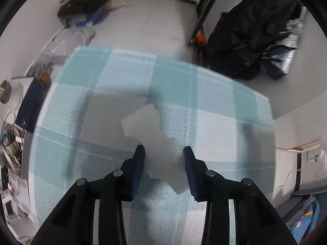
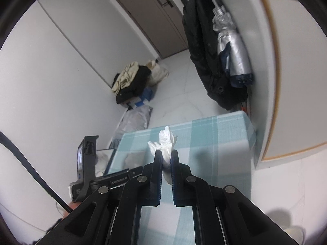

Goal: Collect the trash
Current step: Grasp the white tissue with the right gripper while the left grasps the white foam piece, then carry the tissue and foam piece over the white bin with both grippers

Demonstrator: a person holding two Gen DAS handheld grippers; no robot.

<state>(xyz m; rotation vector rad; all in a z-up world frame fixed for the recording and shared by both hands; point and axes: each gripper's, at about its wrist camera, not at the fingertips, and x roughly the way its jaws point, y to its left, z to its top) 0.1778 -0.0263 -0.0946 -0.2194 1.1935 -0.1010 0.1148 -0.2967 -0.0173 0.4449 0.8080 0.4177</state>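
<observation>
Checked tablecloth (image 1: 214, 94), left jaws pinching foam scrap (image 1: 155, 134), right jaws clamping tissue (image 2: 166, 143)

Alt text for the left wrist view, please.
The left gripper has its fingers on either side of a white foam scrap above a teal checked tablecloth. Clothes and bags lie on the floor beyond.

Foam scrap (image 1: 155, 140) on table (image 1: 214, 94) btwn left hand-held gripper (image 1: 164, 153) fingers; clothes pile (image 1: 85, 2) behind.
</observation>
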